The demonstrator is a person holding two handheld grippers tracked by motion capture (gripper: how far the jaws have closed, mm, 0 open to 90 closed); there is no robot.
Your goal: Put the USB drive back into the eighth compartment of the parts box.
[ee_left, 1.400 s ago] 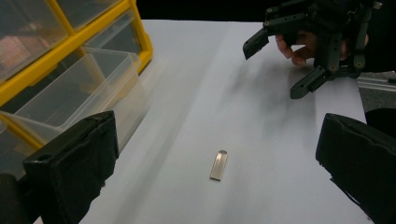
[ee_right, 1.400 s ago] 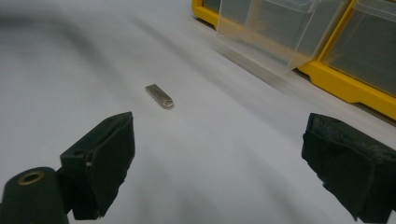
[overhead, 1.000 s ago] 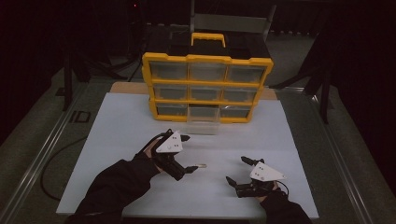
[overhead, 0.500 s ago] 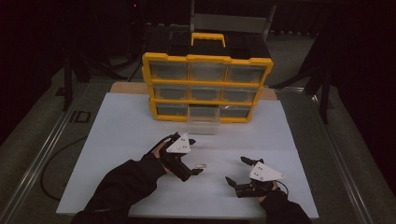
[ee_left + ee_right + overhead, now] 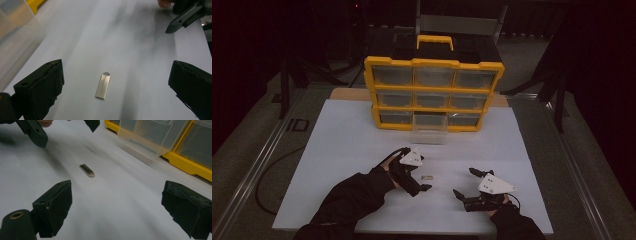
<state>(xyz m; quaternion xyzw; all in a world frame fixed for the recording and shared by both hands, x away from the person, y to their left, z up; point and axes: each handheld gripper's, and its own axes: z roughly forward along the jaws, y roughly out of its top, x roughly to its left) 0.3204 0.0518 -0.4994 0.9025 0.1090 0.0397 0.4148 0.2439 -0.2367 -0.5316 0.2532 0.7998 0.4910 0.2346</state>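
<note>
The desk [image 5: 337, 150] is covered with a white sheet. At its 12 o'clock edge stands a yellow parts organizer [image 5: 434, 92] with three rows of three clear drawers and a yellow carry handle on top. The middle drawer [image 5: 428, 129] of the bottom row is pulled out toward the sheet; in the right gripper view its clear wall [image 5: 147, 135] sits at about 1 o'clock.

The left tongs [image 5: 417, 175], held by a dark-sleeved hand coming in from 7 o'clock, have their jaws spread wide apart and grip nothing. In the left gripper view the two black jaws stand at the picture's lower corners with the small piece lying between them, touching neither. The right tongs [image 5: 464, 185], at about 5 o'clock on the sheet, are likewise spread wide and hold nothing.

The small flat silver metal piece [image 5: 103, 85], possibly a USB stick though the dim light makes that uncertain, lies flat on the white sheet just beside the left tongs' tips, between the two grippers [image 5: 427, 177].
</note>
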